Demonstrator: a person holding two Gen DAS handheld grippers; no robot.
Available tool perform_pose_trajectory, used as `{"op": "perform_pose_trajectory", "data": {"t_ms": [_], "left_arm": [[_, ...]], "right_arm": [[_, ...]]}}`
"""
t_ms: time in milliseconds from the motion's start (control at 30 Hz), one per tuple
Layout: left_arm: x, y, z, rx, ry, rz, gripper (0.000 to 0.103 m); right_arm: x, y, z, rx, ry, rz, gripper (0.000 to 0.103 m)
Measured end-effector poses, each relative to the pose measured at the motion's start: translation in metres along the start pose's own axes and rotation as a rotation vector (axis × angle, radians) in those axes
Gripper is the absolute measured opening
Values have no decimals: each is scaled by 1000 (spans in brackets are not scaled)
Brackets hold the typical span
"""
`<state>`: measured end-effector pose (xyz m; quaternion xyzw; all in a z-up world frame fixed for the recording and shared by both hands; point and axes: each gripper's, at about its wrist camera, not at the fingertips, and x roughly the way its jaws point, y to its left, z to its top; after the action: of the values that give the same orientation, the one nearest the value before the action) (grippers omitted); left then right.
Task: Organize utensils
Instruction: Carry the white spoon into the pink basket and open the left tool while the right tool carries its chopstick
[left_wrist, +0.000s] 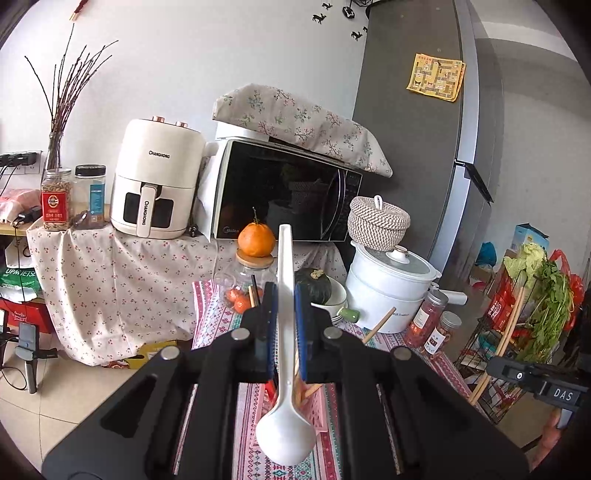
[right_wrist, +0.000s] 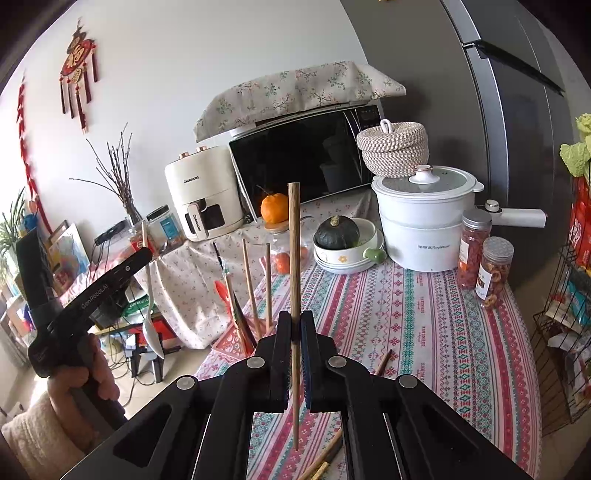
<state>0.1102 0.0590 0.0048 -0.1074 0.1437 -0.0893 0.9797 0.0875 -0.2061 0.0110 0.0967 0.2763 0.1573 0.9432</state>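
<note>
My left gripper (left_wrist: 285, 332) is clamped on a white spoon (left_wrist: 285, 435), pads pinching the handle, bowl hanging toward the camera, handle tip pointing up and away. My right gripper (right_wrist: 294, 332) is clamped on one wooden chopstick (right_wrist: 294, 258), held about upright, its thin end poking out below the jaws. In the right view the left gripper (right_wrist: 83, 295) shows off to the left past the table edge, my hand (right_wrist: 85, 373) around its grip and the spoon (right_wrist: 152, 325) dangling bowl-down.

Step in hand, as I read it: both pieces picked up and carried, neither stowed yet.

Just beyond the right jaws, at the table's left edge, sits a pink basket (right_wrist: 231, 341) with chopsticks and other handles already standing in it (likely the drop spot). Loose sticks (right_wrist: 325, 458) lie on the patterned tablecloth (right_wrist: 406, 332) under my right gripper, so more remains.

Next move calls for swinging each piece over the basket, lowering the bottom end in among the standing sticks without knocking them, then letting go.

Further back: bowl with a dark squash (right_wrist: 337, 232), white pot (right_wrist: 424, 221), two jars (right_wrist: 484, 258), then the microwave (right_wrist: 306, 158).
</note>
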Motion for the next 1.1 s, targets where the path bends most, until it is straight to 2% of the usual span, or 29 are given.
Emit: {"op": "perform_pose_trajectory", "data": {"t_ms": [267,433,700,833,967,1100], "left_arm": [[18,-6,-9,26,-37,6,11],[37,-22,-23,107,-55,42,11],[56,-31,-34,164,-95,59,11],[68,-20,-41,128,-59,86,11],[76,-10,-46,85,-4,81,11],[72,-6,-46,57,53,72,24]], "right_arm": [[3,-1,-1,12,8,-6,5],[7,-1,-4,13,16,-12,5],[13,-6,-7,16,32,-29,5],[16,-9,-8,18,37,-37,5],[19,-10,-8,20,35,-40,5],[18,-5,-7,14,20,-33,5]]}}
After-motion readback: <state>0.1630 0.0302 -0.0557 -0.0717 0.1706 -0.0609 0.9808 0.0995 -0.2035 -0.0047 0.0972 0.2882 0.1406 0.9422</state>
